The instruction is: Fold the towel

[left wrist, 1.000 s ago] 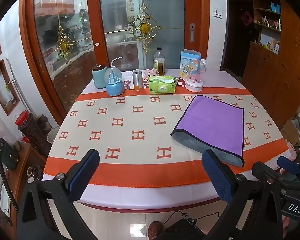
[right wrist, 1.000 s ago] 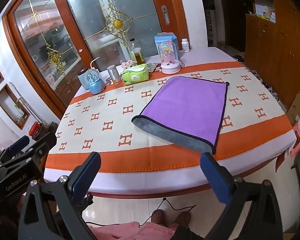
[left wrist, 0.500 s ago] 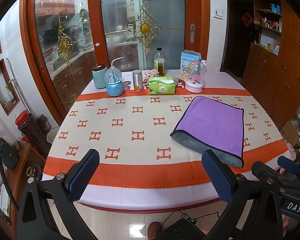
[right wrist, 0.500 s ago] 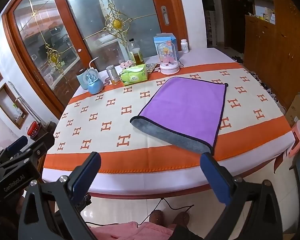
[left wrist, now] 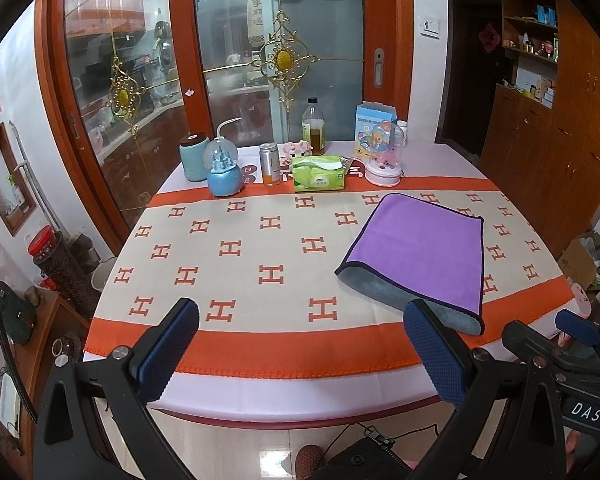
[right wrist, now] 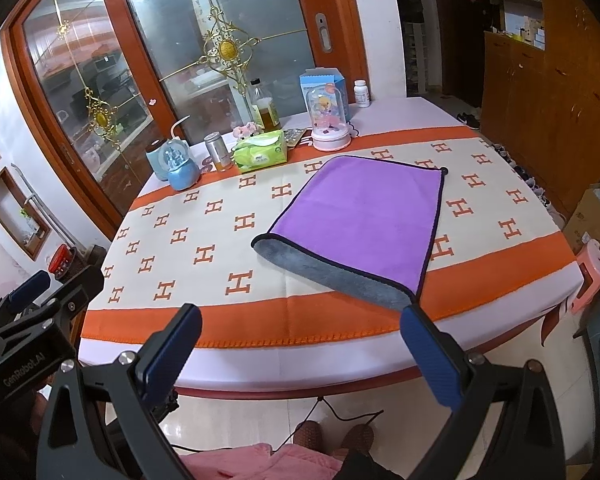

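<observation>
A purple towel (left wrist: 420, 248) with a grey underside and dark trim lies folded on the right half of the table; it also shows in the right wrist view (right wrist: 364, 216). Its grey fold faces the table's near edge. My left gripper (left wrist: 300, 344) is open and empty, held off the near edge of the table. My right gripper (right wrist: 300, 348) is open and empty, also short of the near edge. Neither touches the towel. The right gripper's body shows at the lower right of the left wrist view (left wrist: 572, 360).
The table (left wrist: 260, 384) wears an orange-and-cream cloth with H marks. Along its far side stand a teal jar (left wrist: 194, 160), snow globe (left wrist: 224, 174), can (left wrist: 270, 164), green tissue pack (left wrist: 319, 174), oil bottle (left wrist: 313, 128), blue box (left wrist: 374, 126) and pink dome toy (left wrist: 385, 156). Wooden cabinets stand right.
Both grippers have drifted slightly, so the table sits a little differently in view. The towel has not moved and both grippers stay open.
</observation>
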Motion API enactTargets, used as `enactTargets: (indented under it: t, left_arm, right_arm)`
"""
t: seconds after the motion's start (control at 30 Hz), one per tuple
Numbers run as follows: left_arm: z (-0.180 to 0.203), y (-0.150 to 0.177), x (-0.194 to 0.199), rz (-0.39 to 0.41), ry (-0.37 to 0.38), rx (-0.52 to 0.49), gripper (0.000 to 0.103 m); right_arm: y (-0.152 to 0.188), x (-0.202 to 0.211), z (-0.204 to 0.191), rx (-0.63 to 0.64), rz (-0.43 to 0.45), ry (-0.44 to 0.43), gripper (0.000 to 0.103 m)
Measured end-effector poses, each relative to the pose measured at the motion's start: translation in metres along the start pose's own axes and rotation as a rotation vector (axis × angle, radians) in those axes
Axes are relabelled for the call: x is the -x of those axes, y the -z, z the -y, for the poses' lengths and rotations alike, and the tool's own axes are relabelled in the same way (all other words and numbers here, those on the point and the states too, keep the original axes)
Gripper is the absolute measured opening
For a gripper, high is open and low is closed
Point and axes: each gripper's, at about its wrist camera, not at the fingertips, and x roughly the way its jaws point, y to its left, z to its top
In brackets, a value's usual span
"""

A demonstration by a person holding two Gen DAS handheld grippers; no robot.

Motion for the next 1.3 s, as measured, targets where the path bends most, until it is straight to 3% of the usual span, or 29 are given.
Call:
enactTargets:
  t: [0.73,1.3]
  left_arm:
    - [-0.015,-0.004,-0.01,-0.006,0.113,-0.032,0.102]
    - [-0.016,-0.02,-0.042,-0.003,0.225,-0.157,0.102]
  right_arm:
    - [0.005,0.01,-0.018,-0.005,0.066,0.091,0.1]
    - [0.025,0.008,-0.012,-0.125,0.127,0.164,0.1]
